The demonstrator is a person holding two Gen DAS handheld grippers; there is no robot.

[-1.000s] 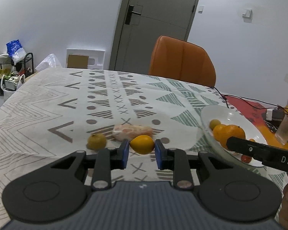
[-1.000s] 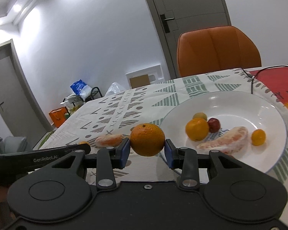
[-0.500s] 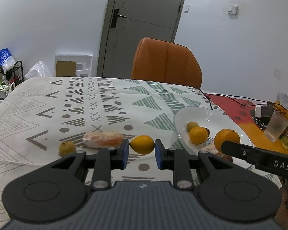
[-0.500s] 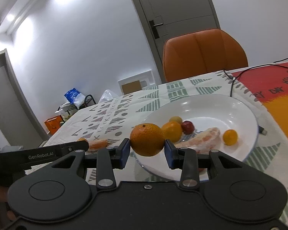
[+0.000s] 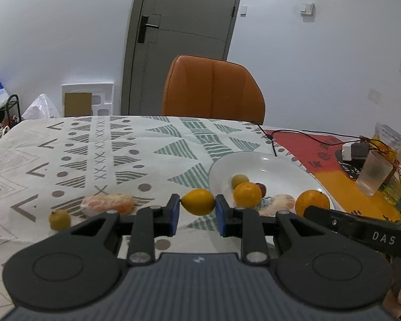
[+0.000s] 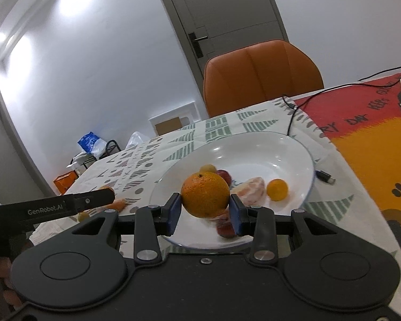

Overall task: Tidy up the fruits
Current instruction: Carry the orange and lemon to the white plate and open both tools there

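My left gripper (image 5: 197, 205) is shut on a small yellow lemon (image 5: 198, 202), held above the tablecloth just left of the white plate (image 5: 278, 165). My right gripper (image 6: 204, 208) is shut on a large orange (image 6: 205, 194) and hangs over the near side of the plate (image 6: 294, 155). In the plate lie an orange (image 5: 247, 194), a pale yellow fruit (image 5: 240, 179), a dark red fruit (image 6: 224, 176), a peeled pomelo piece (image 6: 250, 194) and a small kumquat (image 6: 277, 189). On the cloth to the left stay a wrapped pomelo piece (image 5: 108, 204) and a small yellow fruit (image 5: 59, 219).
An orange chair (image 5: 212, 88) stands at the table's far edge. A black cable (image 6: 294, 112) runs past the plate, its plug (image 6: 324, 176) lying beside the rim. A plastic cup (image 5: 373, 172), a charger (image 5: 355, 151) and bottles crowd the right end on a red and orange mat (image 6: 374, 144).
Both grippers have carried their fruit rightward toward the plate. The orange now hangs over the plate's near side, and the lemon has come close to the plate's left rim.
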